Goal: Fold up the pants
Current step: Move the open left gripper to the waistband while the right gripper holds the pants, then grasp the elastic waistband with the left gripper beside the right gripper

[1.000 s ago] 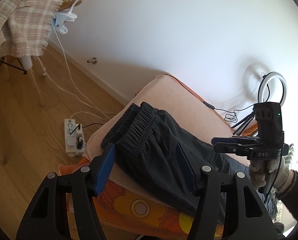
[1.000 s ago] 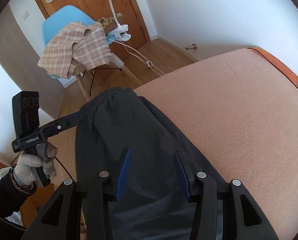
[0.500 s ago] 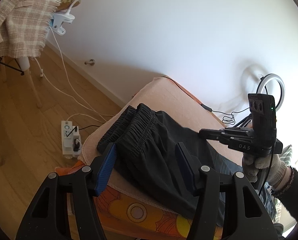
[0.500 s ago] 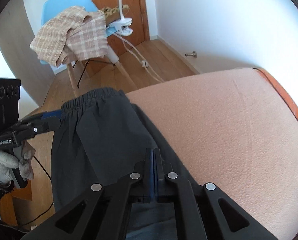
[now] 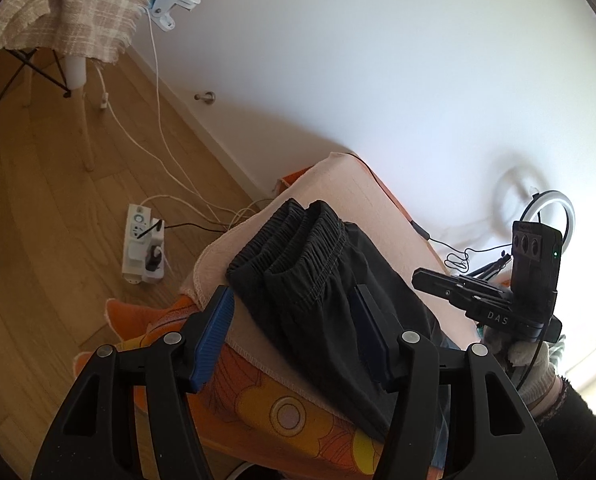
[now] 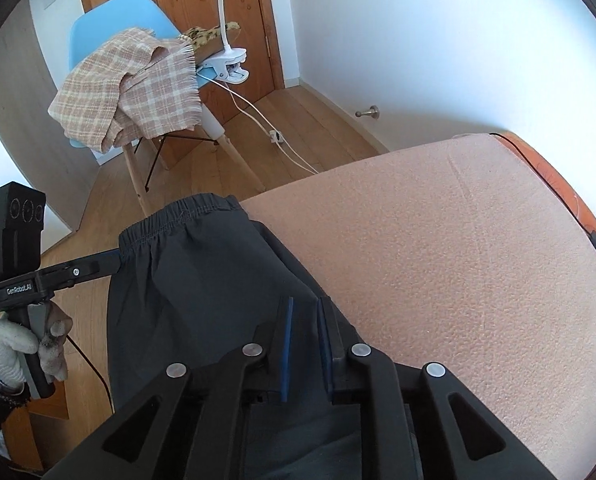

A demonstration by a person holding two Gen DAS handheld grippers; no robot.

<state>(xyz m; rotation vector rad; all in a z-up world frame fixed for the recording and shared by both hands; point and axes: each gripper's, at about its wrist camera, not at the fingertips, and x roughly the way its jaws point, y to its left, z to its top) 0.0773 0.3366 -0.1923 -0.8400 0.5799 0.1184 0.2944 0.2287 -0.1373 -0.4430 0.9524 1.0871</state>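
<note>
The black pants [image 5: 330, 300] lie along the left edge of a bed covered by a peach blanket [image 6: 458, 248], the elastic waistband [image 5: 298, 240] doubled up near the bed's far-left corner and the legs running back toward the cameras. The rest of the blanket, toward the wall, is bare.

The left gripper [image 5: 294, 332] points moderately downward at the waistband end. Its 2 blue-padded fingers [image 5: 214, 332] stand about half apart, one on each side of the pants' width; the left pad is over the blanket's edge, the right pad over the dark cloth, and neither presses on it. In the right wrist view this left gripper [image 6: 110, 258] reaches in level from the left, its tip just at the waistband's corner, carried by a hand in a white knit glove [image 6: 22, 344] with a dark sleeve.

The right gripper [image 6: 304, 344] tilts steeply down over the pants further along the leg, near their edge beside the bare blanket. Its jaws have just been opening and now leave a narrow gap; dark cloth shows between the pads, but they do not pinch it. The left wrist view shows it from the side, held by a gloved hand [image 5: 534, 364].

An orange flowered sheet [image 5: 290, 408] shows under the blanket's edge.
</note>
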